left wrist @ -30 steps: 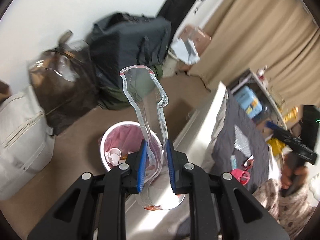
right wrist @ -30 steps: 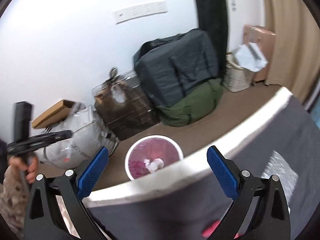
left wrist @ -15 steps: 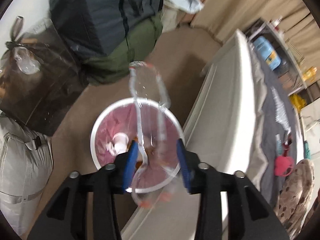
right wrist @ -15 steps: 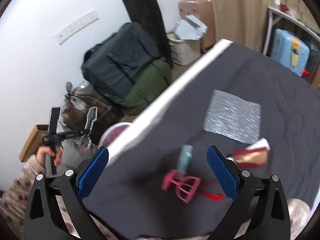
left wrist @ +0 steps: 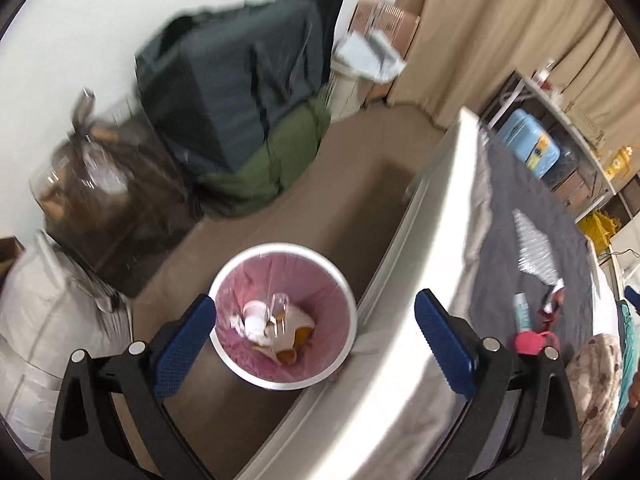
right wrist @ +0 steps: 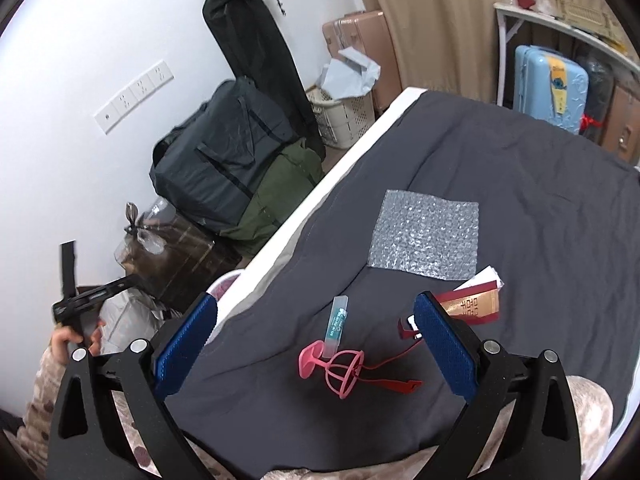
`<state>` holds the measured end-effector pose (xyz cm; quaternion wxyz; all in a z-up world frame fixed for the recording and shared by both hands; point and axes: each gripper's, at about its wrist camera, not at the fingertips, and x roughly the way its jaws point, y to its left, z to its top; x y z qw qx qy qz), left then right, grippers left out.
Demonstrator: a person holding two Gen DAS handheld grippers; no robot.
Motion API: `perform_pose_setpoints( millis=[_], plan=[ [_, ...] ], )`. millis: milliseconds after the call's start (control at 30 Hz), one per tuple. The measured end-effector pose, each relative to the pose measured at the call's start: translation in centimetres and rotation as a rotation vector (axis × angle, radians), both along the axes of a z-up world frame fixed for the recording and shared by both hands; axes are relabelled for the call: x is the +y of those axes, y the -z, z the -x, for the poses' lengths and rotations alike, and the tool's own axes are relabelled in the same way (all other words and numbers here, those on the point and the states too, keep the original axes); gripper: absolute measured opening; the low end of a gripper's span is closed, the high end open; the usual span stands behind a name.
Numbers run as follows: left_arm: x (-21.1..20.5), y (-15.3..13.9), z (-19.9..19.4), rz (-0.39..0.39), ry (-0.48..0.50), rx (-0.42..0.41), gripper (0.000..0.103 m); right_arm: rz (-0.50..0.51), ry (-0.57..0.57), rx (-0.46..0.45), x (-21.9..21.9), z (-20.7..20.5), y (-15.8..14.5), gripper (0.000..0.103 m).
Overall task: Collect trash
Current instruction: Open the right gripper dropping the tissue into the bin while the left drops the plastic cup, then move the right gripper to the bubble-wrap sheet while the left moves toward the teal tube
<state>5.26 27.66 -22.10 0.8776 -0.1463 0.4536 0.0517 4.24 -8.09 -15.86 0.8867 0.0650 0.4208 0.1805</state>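
My left gripper (left wrist: 314, 304) hangs over the white bin with a pink liner (left wrist: 224, 280); its jaws are opening wide and nothing is between them. A clear plastic wrapper (left wrist: 280, 308) lies inside the bin on crumpled paper and orange scraps. My right gripper (right wrist: 316, 306) stands open and empty above the dark grey blanket (right wrist: 520, 184). On that blanket lie a bubble-wrap sheet (right wrist: 426, 236), a red and gold packet (right wrist: 474, 304), a small teal tube (right wrist: 337, 326) and a pink plastic frame (right wrist: 336, 366) with a red strap (right wrist: 400, 382). In the right wrist view a hand (right wrist: 68, 338) holds the left gripper (right wrist: 92, 296).
Against the wall stand a dark grey bag (right wrist: 224, 152) on a green bag (right wrist: 280, 200), a brown parcel in clear plastic (right wrist: 176, 256) and a white basket (right wrist: 344, 112). A blue suitcase (right wrist: 550, 84) sits under a white shelf. The bed's white edge (left wrist: 432, 240) runs beside the bin.
The left gripper opened and let go of the clear wrapper, which dropped into the bin. The right gripper swung from the bin side to over the blanket and its litter.
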Motion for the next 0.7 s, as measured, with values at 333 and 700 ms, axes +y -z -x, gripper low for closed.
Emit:
perform_pose_setpoints(
  millis=[333, 700],
  plan=[
    [-6.3, -9.1, 6.0, -0.037, 0.072, -0.211, 0.098, -0.089, 0.065, -0.044, -4.3, 1.5, -1.9, 0.096],
    [-14.2, -10.8, 6.3, -0.001, 0.167, -0.249, 0.098, -0.186, 0.173, -0.045, -11.0, 2.0, -1.3, 0.096]
  ],
)
